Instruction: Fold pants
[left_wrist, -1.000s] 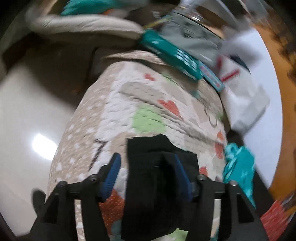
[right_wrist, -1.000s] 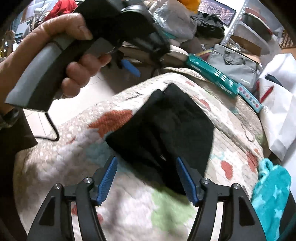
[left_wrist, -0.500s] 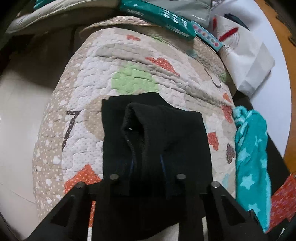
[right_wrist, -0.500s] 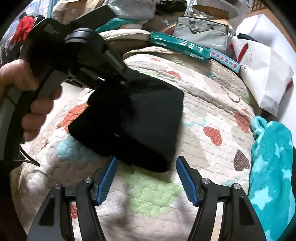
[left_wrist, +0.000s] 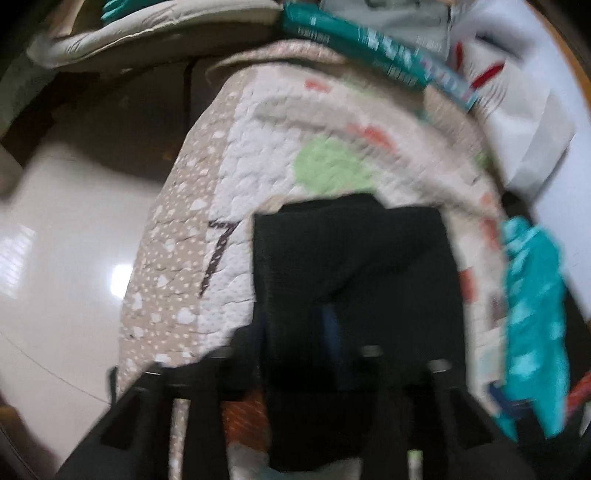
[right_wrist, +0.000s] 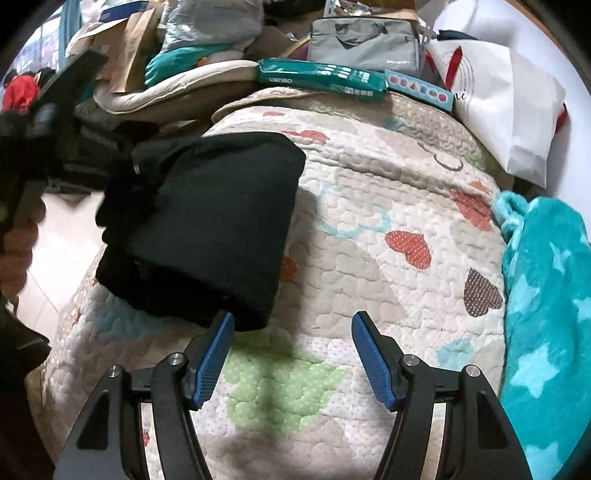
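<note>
Patterned quilted bed cover (right_wrist: 369, 266), our left gripper (left_wrist: 295, 332) clamped on folded black pants (right_wrist: 214, 225), our right gripper (right_wrist: 291, 347) fingers apart.

A lived-in home, most likely a bedroom or spare room used for storage. Under the right gripper (right_wrist: 291, 354) lies a quilted bedspread (right_wrist: 369, 229) printed with hearts and pastel shapes; to its right, a turquoise star-patterned fleece blanket (right_wrist: 546, 302). Ahead is household clutter: a grey zip bag (right_wrist: 364, 46), a teal carton (right_wrist: 321, 79), a white paper bag (right_wrist: 502, 110), a beige cushion (right_wrist: 173, 88). Glossy pale floor tiles (left_wrist: 55, 266) left of the left gripper
</note>
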